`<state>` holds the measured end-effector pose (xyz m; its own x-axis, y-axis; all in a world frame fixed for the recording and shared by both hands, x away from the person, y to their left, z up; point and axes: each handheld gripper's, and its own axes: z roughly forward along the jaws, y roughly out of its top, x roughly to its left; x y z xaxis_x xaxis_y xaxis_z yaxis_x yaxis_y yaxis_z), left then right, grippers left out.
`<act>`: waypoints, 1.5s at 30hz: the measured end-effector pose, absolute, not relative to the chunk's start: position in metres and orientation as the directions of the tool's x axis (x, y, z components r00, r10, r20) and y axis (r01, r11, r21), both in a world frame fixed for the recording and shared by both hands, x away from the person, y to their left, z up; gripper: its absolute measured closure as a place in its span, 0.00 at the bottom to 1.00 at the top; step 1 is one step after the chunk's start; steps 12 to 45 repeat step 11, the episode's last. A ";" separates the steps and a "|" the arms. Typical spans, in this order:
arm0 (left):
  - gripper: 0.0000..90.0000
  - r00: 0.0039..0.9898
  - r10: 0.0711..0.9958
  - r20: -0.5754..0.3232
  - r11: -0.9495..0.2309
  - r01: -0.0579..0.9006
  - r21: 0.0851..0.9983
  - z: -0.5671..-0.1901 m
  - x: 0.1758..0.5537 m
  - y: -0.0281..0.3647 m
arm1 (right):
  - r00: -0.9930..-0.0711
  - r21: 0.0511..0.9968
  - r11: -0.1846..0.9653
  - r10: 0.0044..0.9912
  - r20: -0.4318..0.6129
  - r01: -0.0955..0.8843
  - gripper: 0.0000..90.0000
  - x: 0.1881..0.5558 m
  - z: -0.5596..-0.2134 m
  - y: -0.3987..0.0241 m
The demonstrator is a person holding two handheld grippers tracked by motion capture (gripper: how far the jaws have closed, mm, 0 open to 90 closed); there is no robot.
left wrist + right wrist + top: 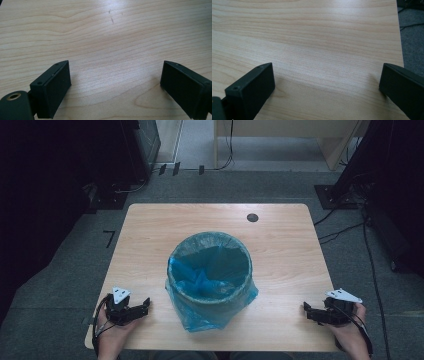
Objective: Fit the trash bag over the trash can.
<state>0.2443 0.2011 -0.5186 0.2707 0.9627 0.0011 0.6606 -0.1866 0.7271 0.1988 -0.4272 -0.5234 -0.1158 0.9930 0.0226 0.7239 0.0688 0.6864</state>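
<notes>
I seem to be working in a lab or test room rather than a home: my pale wood desk (280, 255) stands alone on grey carpet (65, 270), with black cables (345, 227) trailing past its right edge and dark equipment stands (345, 195) beyond its far corners.

Bare table (280, 235) lies open on every side — the lined bin (209, 275) blocks the middle between both grippers.
</notes>
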 end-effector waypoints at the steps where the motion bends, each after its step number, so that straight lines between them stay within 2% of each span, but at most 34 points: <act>1: 0.10 0.270 0.963 0.001 -0.186 0.661 0.727 -0.519 0.244 0.201 | -0.117 0.699 0.066 0.993 0.025 0.712 0.00 0.197 -0.525 -0.427; 45: 0.10 0.269 0.963 0.001 -0.185 0.662 0.726 -0.519 0.245 0.201 | -0.109 0.708 0.059 0.994 0.027 0.704 0.00 0.197 -0.526 -0.427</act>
